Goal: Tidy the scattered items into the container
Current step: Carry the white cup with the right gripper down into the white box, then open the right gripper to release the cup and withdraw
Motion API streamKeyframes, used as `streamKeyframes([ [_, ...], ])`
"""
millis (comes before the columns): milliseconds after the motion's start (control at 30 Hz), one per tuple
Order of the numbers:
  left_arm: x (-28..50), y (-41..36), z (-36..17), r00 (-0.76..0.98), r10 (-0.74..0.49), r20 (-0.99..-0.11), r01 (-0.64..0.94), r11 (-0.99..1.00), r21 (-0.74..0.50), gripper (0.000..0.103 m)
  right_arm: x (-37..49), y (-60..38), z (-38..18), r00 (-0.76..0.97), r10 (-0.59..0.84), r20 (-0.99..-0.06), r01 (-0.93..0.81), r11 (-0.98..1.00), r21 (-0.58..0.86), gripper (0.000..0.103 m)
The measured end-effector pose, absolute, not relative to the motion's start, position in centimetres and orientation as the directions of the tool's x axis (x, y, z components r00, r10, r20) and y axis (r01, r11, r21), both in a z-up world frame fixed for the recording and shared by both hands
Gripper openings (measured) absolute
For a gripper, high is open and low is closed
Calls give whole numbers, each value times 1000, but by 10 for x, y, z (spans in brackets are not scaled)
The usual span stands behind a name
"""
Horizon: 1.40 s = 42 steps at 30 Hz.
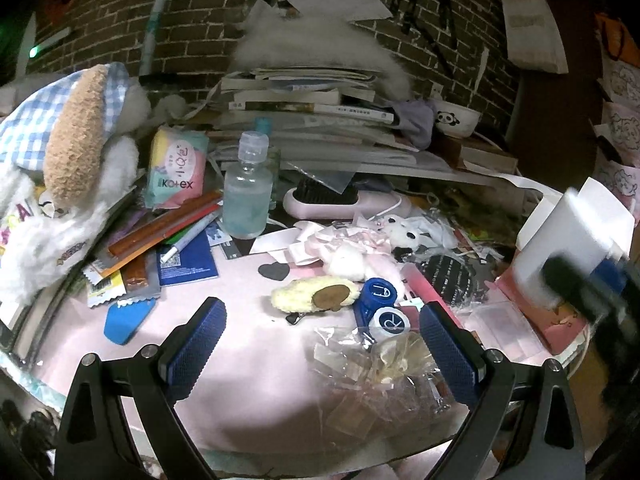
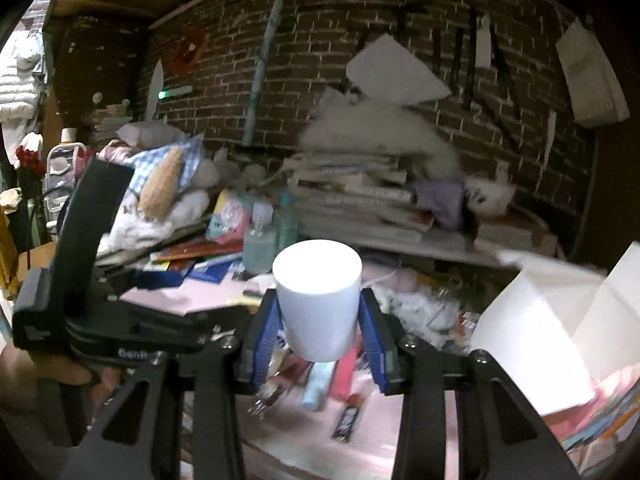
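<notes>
White cup (image 2: 318, 298) is sitting clamped between the blue pads of the right tongs (image 2: 320, 336), held off the cluttered pink desk (image 2: 372, 448). Its long axis is pointing forward along the fingers, tilted up and away from the wrist camera, with the wider flat end facing out toward the brick wall. The white open box (image 2: 560, 320), which is probably the container, is lying to the right of the cup and slightly ahead of it, near but not touching. A short swing rightward is likely what the coming move needs. In the left wrist view, that same box (image 1: 576, 236) is showing at the far right edge, blurred. The left tongs (image 1: 320, 352) are hanging spread apart and empty over the desk, with a crumpled clear wrapper (image 1: 384, 376) between the pads and a blue contact lens case (image 1: 380, 308) just beyond. The right tongs are much nearer the box.
</notes>
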<state>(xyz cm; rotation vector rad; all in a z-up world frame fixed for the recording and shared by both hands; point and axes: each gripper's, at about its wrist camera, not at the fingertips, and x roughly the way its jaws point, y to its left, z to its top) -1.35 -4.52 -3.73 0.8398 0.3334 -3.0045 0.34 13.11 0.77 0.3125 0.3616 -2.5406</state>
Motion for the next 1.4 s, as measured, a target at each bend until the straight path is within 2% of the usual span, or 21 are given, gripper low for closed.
streamKeyframes([
  [167,-15,-42,-37,-852,65,-519,49,-978,-204,97,-9,162,36,-863,-415,-288,482,-846,-226,36],
  [333,-17,-34,-37,-849,80,-522,31,-979,-201,97,-33,206,66,-887,-327,-327,410,-883,-230,37],
  [433,-19,-30,-38,-846,88,-526,22,-980,-199,97,-51,231,79,-888,-257,-380,368,-894,-256,37],
  [533,-22,-26,-38,-843,93,-530,16,-980,-198,97,-73,247,86,-854,-192,-483,359,-890,-281,37],
  [667,-25,-20,-38,-839,100,-535,6,-981,-193,97,-111,255,79,-720,-116,-684,424,-854,-301,37],
  [867,-28,-14,-38,-835,116,-539,-13,-982,-191,97,-154,266,56,-542,3,-840,478,-821,-312,37],
  [1167,-29,-13,-39,-828,114,-549,-12,-982,-187,97,-190,275,7,-291,100,-952,555,-793,-253,37],
  [1333,-31,-12,-41,-824,114,-555,-10,-983,-186,97,-190,276,-6,-247,111,-963,575,-783,-238,37],
  [1400,-31,-13,-42,-823,112,-557,-9,-983,-185,97,-188,278,-4,-265,124,-956,569,-781,-259,47],
])
